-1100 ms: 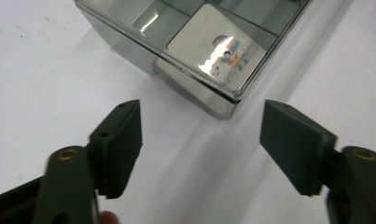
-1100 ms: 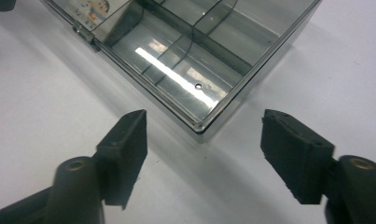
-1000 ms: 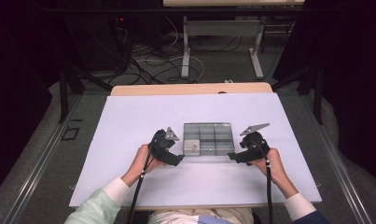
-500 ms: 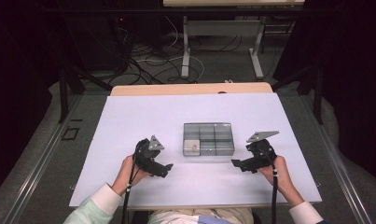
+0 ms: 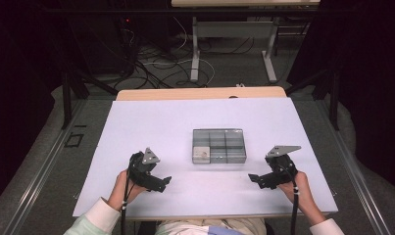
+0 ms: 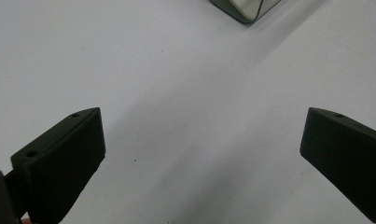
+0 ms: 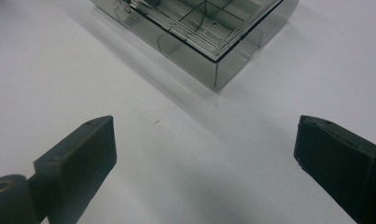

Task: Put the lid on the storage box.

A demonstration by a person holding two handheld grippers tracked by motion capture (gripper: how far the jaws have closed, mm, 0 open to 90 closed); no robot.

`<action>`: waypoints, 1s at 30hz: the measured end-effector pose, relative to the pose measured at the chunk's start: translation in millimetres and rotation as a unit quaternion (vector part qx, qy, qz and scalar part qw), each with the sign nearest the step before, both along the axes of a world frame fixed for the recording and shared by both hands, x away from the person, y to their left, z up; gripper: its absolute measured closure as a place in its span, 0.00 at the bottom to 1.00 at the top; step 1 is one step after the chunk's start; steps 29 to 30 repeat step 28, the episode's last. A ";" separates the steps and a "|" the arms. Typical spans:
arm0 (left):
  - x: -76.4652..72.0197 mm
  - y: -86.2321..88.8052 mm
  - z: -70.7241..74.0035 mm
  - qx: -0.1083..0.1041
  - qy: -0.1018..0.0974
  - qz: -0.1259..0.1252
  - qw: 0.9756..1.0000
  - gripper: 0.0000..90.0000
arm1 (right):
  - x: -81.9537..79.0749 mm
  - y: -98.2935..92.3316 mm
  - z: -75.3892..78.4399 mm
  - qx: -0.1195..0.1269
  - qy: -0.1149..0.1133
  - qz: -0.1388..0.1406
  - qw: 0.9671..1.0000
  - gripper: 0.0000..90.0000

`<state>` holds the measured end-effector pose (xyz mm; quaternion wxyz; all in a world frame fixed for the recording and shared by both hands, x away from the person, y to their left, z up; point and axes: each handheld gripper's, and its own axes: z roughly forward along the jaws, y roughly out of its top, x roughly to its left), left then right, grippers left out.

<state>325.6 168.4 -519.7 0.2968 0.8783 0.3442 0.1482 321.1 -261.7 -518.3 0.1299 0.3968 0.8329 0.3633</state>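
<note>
From the high view, a clear box (image 5: 219,145) with small compartments sits in the middle of the white table (image 5: 151,122). One near-left compartment has a small pale thing (image 5: 201,152) in it. The left claw (image 5: 161,182) is on the table side near the person, to the left of the box and well apart from it. The right claw (image 5: 254,179) is to the right of the box, also apart from it. Both claws point in toward the middle.

In the left gripper view, the two black jaws stand wide apart. They have just been opening, and nothing is between them but bare table. A corner of the box (image 6: 244,9) peeks in at the top.

In the right gripper view, the jaws are wide apart too and have just been opening. They hold nothing. The box (image 7: 199,32) lies ahead of them, near but not touching.
</note>
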 end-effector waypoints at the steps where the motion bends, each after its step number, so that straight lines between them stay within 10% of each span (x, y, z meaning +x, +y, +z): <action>1: -0.4 0.9 -0.6 -0.001 -0.003 0.000 1.000 0.00 | 0.0 -1.1 -0.7 -0.002 -0.005 0.007 1.000 0.05; 30: -21.8 28.1 -7.3 -0.018 -0.018 0.005 1.000 0.00 | -22.9 -17.1 -10.8 -0.027 -0.008 0.010 1.000 0.00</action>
